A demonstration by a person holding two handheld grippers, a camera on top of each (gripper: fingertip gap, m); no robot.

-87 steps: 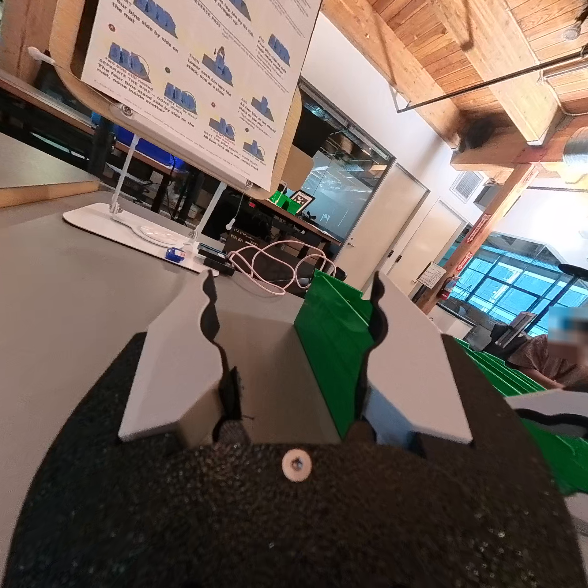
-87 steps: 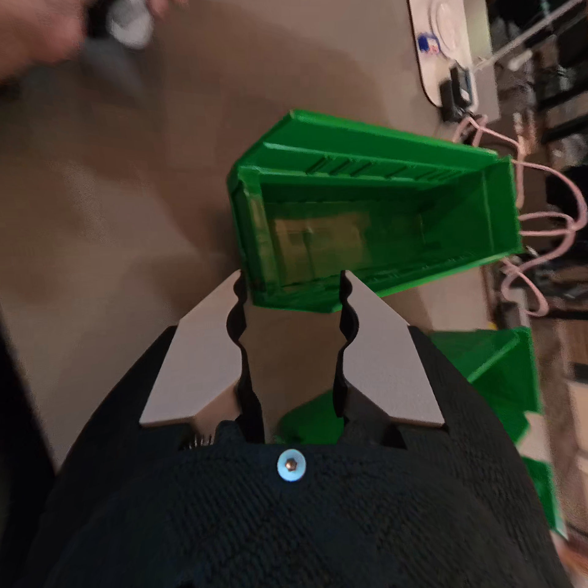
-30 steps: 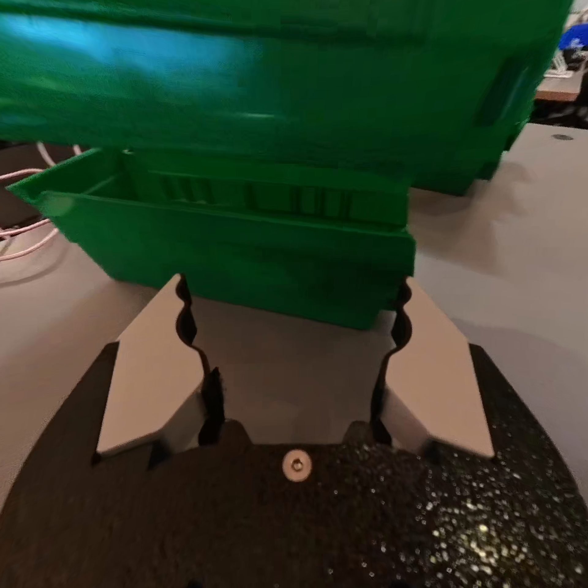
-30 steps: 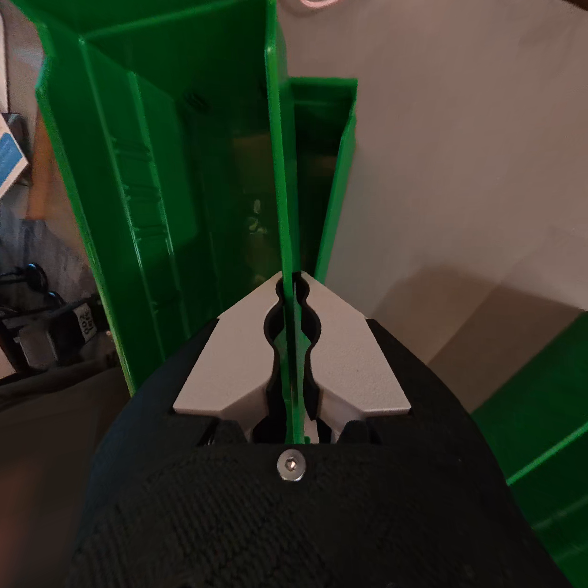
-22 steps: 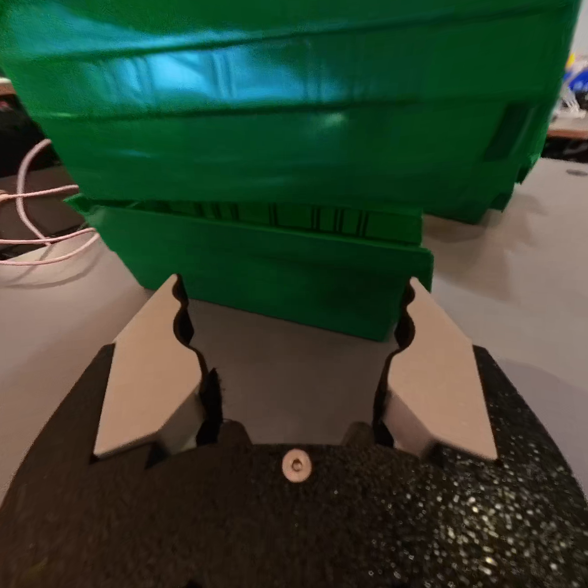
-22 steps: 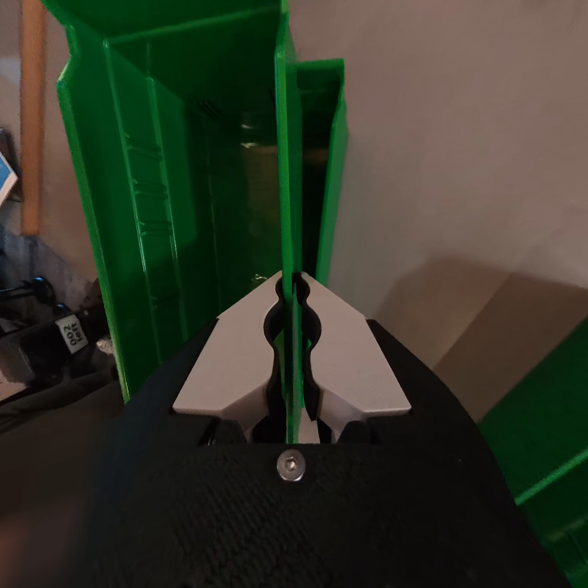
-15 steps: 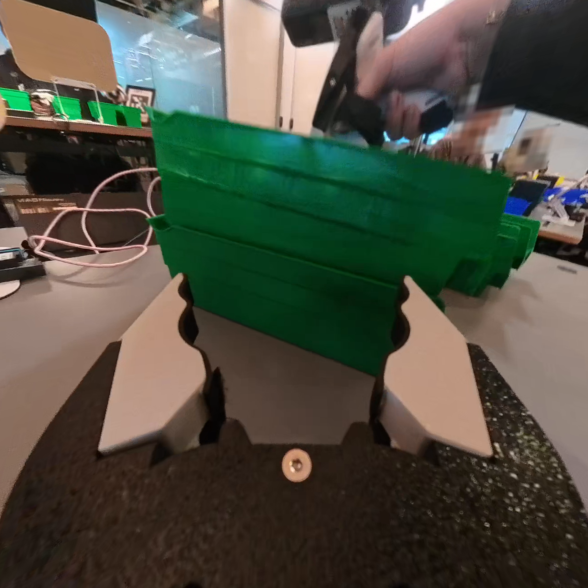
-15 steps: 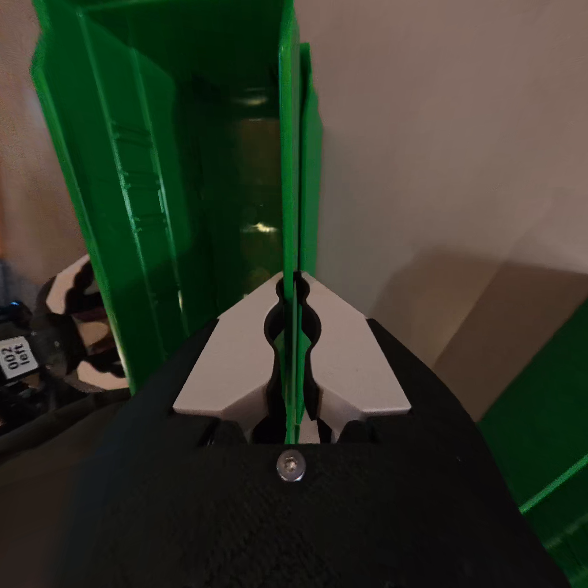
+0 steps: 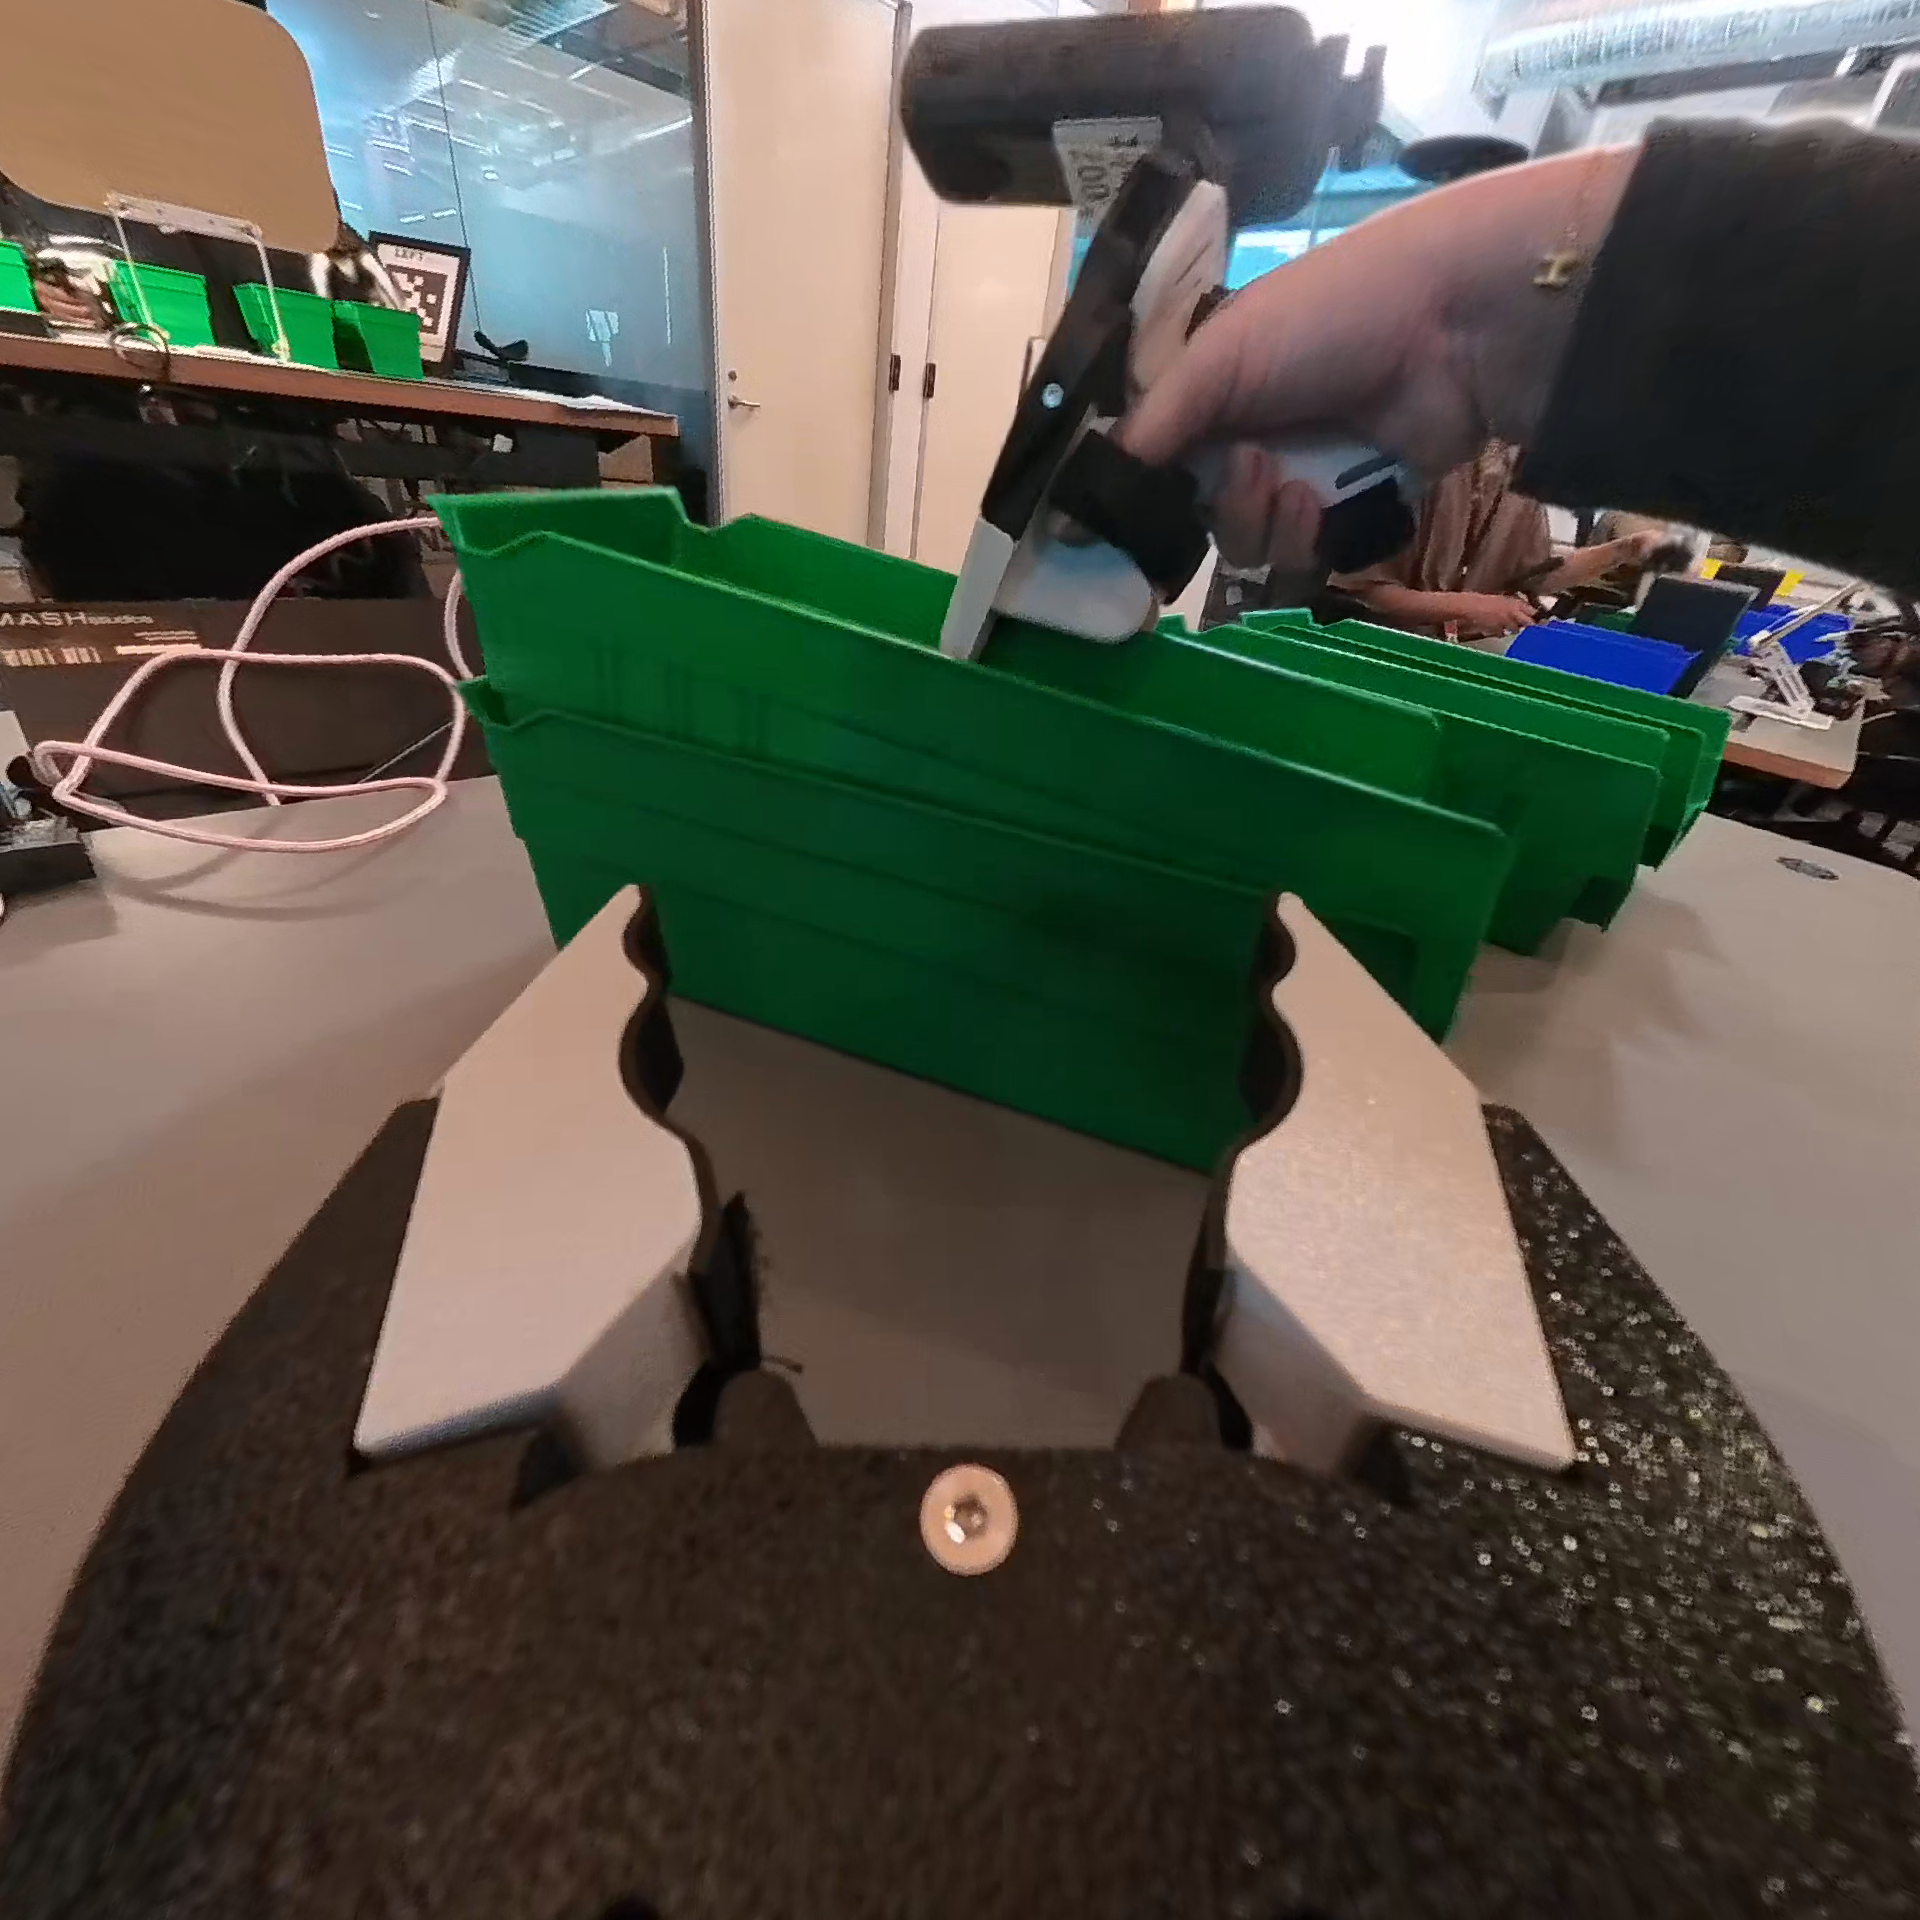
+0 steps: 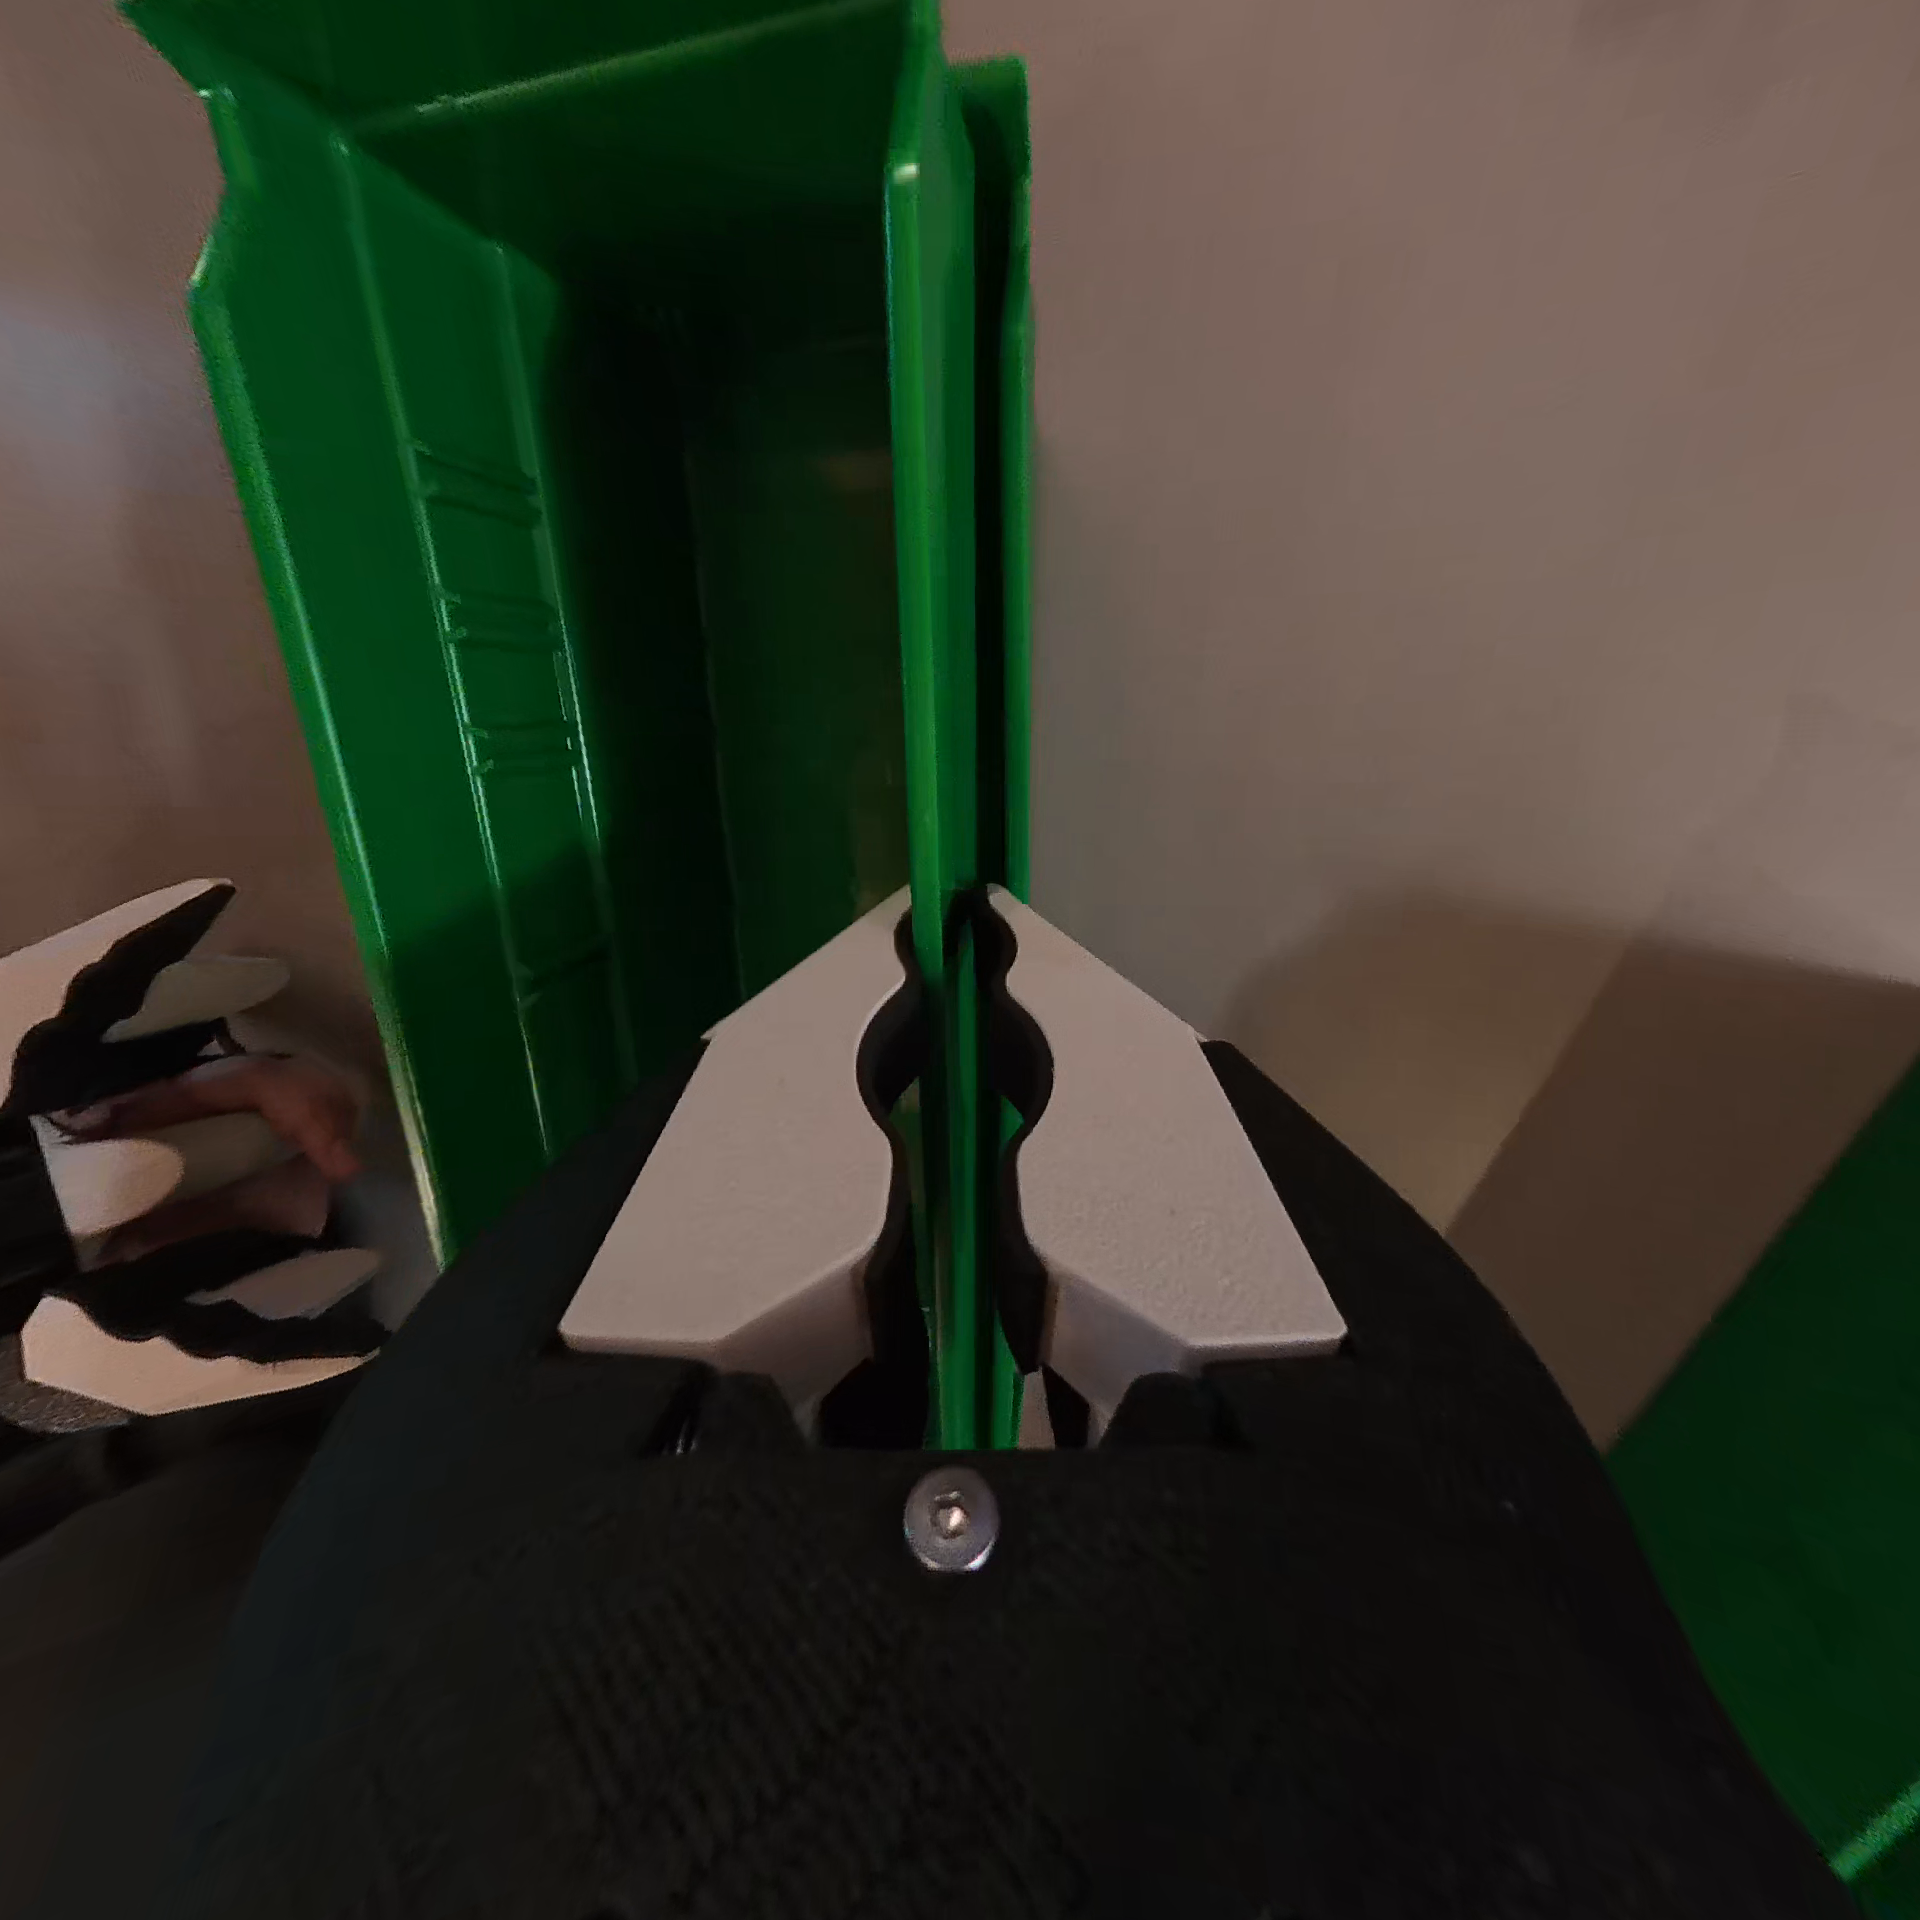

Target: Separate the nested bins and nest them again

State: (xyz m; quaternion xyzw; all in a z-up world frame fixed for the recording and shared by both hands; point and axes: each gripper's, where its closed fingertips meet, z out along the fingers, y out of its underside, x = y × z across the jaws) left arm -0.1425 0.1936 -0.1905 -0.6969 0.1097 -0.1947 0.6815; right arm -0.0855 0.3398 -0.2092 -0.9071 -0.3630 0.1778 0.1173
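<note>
A green bin (image 9: 935,707) sits tilted inside a second green bin (image 9: 987,935) on the grey table, its left end higher. My right gripper (image 10: 956,914) is shut on the upper bin's side wall (image 10: 935,520). The lower bin's rim (image 10: 1006,416) shows just beside that wall. In the left wrist view the right gripper (image 9: 997,592) comes down onto the upper bin's far wall, held by a person's hand (image 9: 1351,353). My left gripper (image 9: 958,914) is open and empty, low over the table, just in front of the lower bin. It also shows in the right wrist view (image 10: 156,1122).
More green bins (image 9: 1558,748) stand behind to the right, and one shows in the right wrist view (image 10: 1787,1351). A pink cable (image 9: 249,727) loops at the table's far left edge. Blue bins (image 9: 1600,655) and a seated person are on a farther table.
My right gripper closed on a bin's wall, carried it over the other bin and lowered it in. My left gripper swung round to face the bins and stayed open.
</note>
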